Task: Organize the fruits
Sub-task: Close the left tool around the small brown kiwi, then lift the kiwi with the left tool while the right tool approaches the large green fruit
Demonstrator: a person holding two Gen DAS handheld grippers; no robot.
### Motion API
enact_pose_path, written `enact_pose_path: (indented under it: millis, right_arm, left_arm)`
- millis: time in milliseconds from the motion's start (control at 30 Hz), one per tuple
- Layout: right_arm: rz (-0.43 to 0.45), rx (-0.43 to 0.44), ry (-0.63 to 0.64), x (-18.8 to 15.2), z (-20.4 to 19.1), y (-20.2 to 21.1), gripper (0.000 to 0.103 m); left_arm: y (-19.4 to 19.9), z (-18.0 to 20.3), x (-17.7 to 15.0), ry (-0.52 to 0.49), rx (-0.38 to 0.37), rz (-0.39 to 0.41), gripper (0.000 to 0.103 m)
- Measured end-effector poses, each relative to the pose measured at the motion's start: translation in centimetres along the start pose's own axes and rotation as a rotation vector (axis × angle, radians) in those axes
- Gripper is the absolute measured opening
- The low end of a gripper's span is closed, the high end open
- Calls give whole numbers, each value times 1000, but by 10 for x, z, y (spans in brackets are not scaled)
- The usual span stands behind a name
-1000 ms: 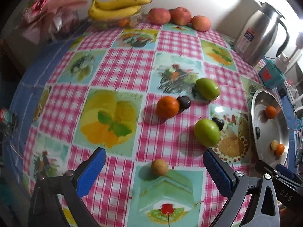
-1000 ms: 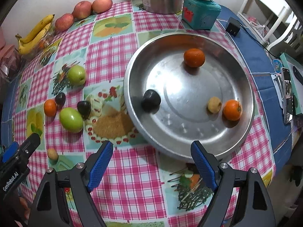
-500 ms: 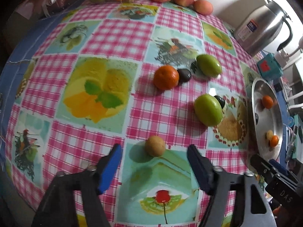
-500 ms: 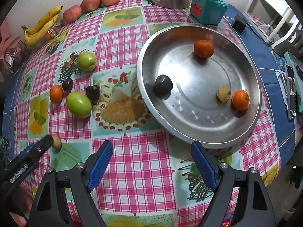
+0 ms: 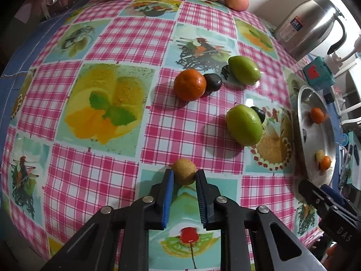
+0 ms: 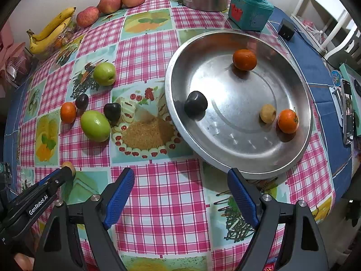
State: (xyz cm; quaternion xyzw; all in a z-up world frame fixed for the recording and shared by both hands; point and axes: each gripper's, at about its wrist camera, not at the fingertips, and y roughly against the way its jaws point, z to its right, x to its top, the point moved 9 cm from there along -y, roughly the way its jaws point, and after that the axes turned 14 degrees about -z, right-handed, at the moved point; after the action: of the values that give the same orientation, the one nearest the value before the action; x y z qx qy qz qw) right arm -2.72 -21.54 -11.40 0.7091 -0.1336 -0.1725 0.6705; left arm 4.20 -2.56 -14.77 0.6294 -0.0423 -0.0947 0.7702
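My left gripper [image 5: 184, 176] is shut on a small tan round fruit [image 5: 183, 171] that rests on the tablecloth; it also shows in the right wrist view [image 6: 68, 167]. Beyond it lie an orange [image 5: 190, 84], two green fruits [image 5: 244, 124] [image 5: 244, 70] and two dark plums [image 5: 213, 82] [image 5: 259, 114]. A round metal tray [image 6: 293, 149] holds two oranges [image 6: 244, 59] [image 6: 288, 121], a dark plum [image 6: 195, 104] and a tan fruit [image 6: 267, 113]. My right gripper [image 6: 180, 194] is open and empty in front of the tray's near rim.
Bananas [image 6: 50, 33] and three apples [image 6: 110, 2] lie at the table's far edge. A steel kettle [image 5: 309, 24] and a teal box [image 6: 250, 12] stand behind the tray. A phone [image 6: 348, 113] lies at the right edge.
My left gripper moved forward to the small tan fruit and its jaws closed from wide open onto it. My right gripper stayed open and shifted slightly.
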Motion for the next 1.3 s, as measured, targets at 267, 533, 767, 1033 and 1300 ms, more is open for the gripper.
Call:
enact_pose_path:
  millis: [267,533,767,1033,1300]
  right_arm:
    - [10,9,12,2,-5,1,85]
    - [15,6,42,4,-14,1,85]
    - [20,1,50,5,-16,2,85]
    - [21,1,50,4,-16,3,85]
    - [28,12,64,6,-21,5,85]
  left_arm:
    - [14,0,8,3,-6,50,7]
    - [15,-7,12,32,-20,46,9]
    - [1,-1,12,19,-35,-11,34]
    - [-9,6,8,8,-70,-49,27]
    - [5,-4,13,26,-52,3,26]
